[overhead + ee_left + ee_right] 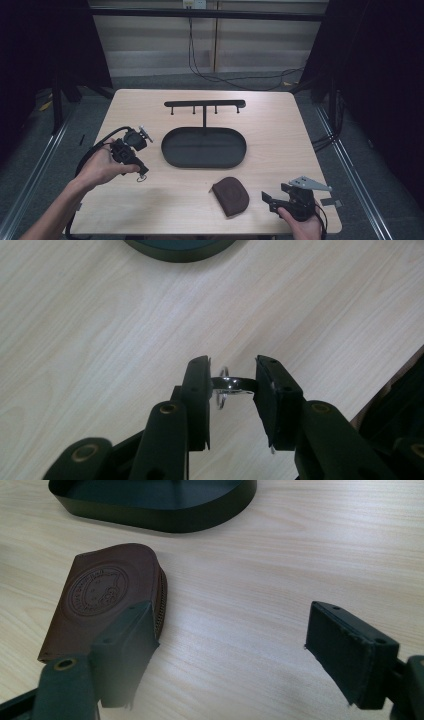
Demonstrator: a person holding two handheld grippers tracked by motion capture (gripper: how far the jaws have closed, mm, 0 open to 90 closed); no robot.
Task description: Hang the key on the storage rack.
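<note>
Left gripper [232, 385] jaws clamp key ring [224, 386]; right gripper [225, 650] jaws spread beside leather pouch [102, 597].

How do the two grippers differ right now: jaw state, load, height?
The left gripper is shut on a small metal key ring; the right gripper stands wide open with nothing between its jaws. The left gripper is held above the table beside the black tray; the right gripper sits low by the brown leather pouch. Both are black and hand-held.
</note>
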